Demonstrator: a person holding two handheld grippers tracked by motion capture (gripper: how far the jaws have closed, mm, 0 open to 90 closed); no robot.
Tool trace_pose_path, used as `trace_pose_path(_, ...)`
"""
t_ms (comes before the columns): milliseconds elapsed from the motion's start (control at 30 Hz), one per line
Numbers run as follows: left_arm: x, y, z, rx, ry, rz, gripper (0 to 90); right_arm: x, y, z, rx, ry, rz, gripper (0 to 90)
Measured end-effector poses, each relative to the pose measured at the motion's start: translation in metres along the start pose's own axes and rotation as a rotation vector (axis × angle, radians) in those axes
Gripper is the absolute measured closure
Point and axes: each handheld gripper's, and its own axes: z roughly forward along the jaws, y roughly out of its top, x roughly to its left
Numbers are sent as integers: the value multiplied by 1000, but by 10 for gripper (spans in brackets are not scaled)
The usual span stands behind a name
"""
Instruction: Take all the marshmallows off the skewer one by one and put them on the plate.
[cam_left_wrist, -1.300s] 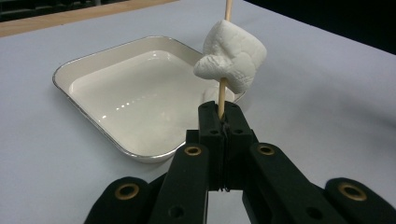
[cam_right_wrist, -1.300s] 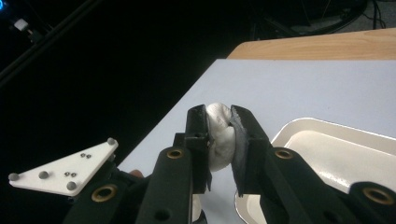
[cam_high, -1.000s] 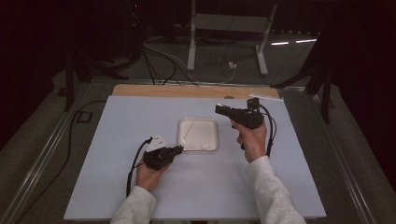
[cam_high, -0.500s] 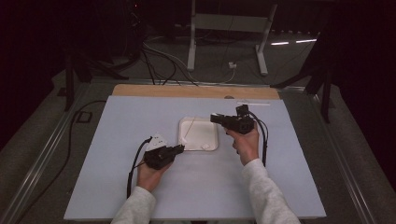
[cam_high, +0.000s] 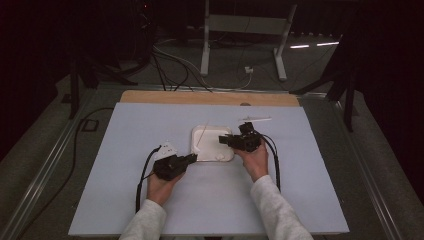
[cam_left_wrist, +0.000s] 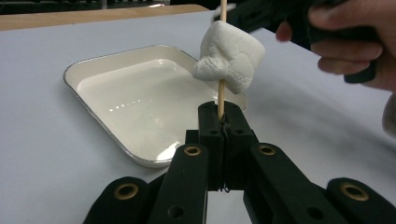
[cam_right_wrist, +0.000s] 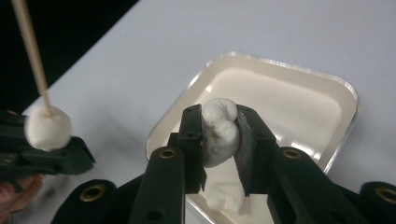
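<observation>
My left gripper (cam_left_wrist: 222, 116) is shut on the bottom of a thin wooden skewer (cam_left_wrist: 220, 95), which stands upright. A white marshmallow (cam_left_wrist: 229, 58) is threaded on it just above the jaws. My right gripper (cam_right_wrist: 219, 116) is shut on a second white marshmallow (cam_right_wrist: 218, 133), squeezing it, and holds it over the white tray (cam_right_wrist: 351, 95). In the high view the left gripper (cam_high: 192, 158) sits at the tray's (cam_high: 212, 158) near left corner. The right gripper (cam_high: 223, 140) points left over the tray's right side. A third marshmallow (cam_right_wrist: 225, 198) lies in the tray below the right jaws.
The tray lies in the middle of a pale blue-white tabletop (cam_high: 150, 130) with a wooden strip (cam_high: 200, 97) along its far edge. Black cables (cam_high: 142, 175) trail from both grippers toward the person. Beyond the table are a dark floor, stands and cords.
The right gripper has come down and to the left, from above the table's right side to over the tray near the skewer. The left gripper has stayed in place.
</observation>
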Motion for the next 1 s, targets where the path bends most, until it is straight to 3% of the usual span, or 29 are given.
trace_pose_path(200,0,0,0,0,-2,-2,900,-4,-8,10,49,-21,2,716)
trace_pose_path(367,0,0,0,2,-2,-5,900,-6,-10,12,66,-44,3,640)
trace_pose_path(400,0,0,0,1,-2,-6,900,-8,-11,13,69,-60,12,570)
trace_pose_path(567,1,0,1,4,0,-9,900,-11,-13,12,74,-59,21,442)
trace_pose_path(733,2,0,1,1,1,-11,899,-8,-10,8,43,4,37,349)
trace_pose_path(1000,1,1,1,-2,3,-16,899,9,-6,0,0,97,11,303)
